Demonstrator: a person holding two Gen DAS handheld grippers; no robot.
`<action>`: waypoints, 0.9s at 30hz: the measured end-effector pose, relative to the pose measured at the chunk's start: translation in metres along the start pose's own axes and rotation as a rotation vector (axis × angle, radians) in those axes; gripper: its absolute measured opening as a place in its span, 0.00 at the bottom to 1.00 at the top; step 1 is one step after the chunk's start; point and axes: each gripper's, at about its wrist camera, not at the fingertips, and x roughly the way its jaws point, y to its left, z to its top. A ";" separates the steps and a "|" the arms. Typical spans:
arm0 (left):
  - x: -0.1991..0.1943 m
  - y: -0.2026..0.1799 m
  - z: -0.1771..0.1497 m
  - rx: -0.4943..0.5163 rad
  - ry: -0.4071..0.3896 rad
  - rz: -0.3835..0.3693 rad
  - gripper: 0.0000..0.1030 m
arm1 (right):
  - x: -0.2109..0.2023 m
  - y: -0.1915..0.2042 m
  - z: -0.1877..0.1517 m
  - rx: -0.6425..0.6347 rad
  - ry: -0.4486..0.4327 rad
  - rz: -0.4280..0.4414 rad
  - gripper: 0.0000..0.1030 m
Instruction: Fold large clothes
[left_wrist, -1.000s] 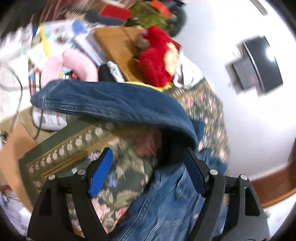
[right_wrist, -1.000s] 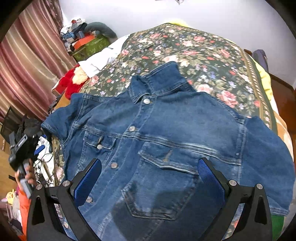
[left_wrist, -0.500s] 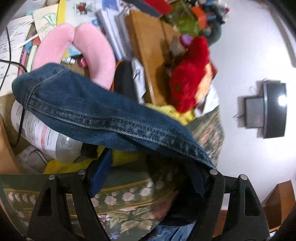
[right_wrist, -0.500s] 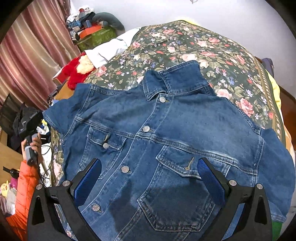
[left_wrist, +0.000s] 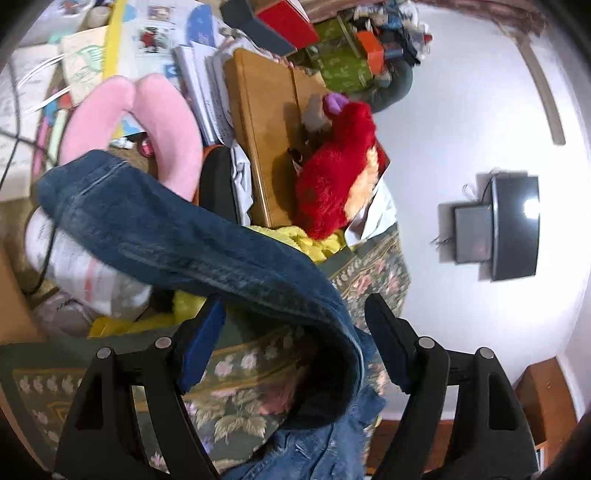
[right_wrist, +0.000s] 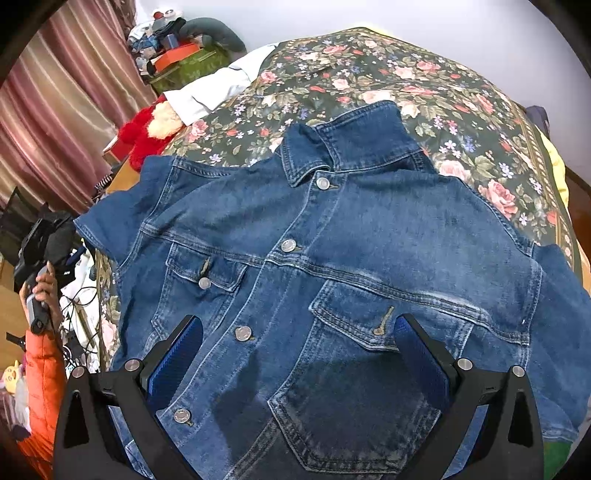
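Denim jacket (right_wrist: 343, 273): front up, buttoned, spread on floral bedspread (right_wrist: 406, 74); hem cut off below frame. Right gripper (right_wrist: 297, 345): jaws wide apart, hovering above. Left gripper (left_wrist: 295, 325): jaws apart, blurred sleeve (left_wrist: 177, 240) draped between; contact unclear.

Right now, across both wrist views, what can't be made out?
- Left wrist: whether the left gripper actually pinches the denim sleeve; the cloth drapes over the gap.
- Left wrist: the white bottle, blurred and part-covered by the sleeve.
- Right wrist: the denim jacket hem, cut off by the bottom edge.
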 end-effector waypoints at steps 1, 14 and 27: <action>0.011 -0.003 0.002 0.013 0.022 0.029 0.74 | 0.000 0.001 0.000 0.000 -0.002 0.002 1.00; 0.048 -0.136 -0.017 0.626 -0.159 0.543 0.11 | -0.011 -0.021 -0.008 0.032 -0.023 -0.033 1.00; 0.118 -0.215 -0.264 1.187 0.197 0.281 0.11 | -0.067 -0.054 -0.022 0.151 -0.144 0.007 1.00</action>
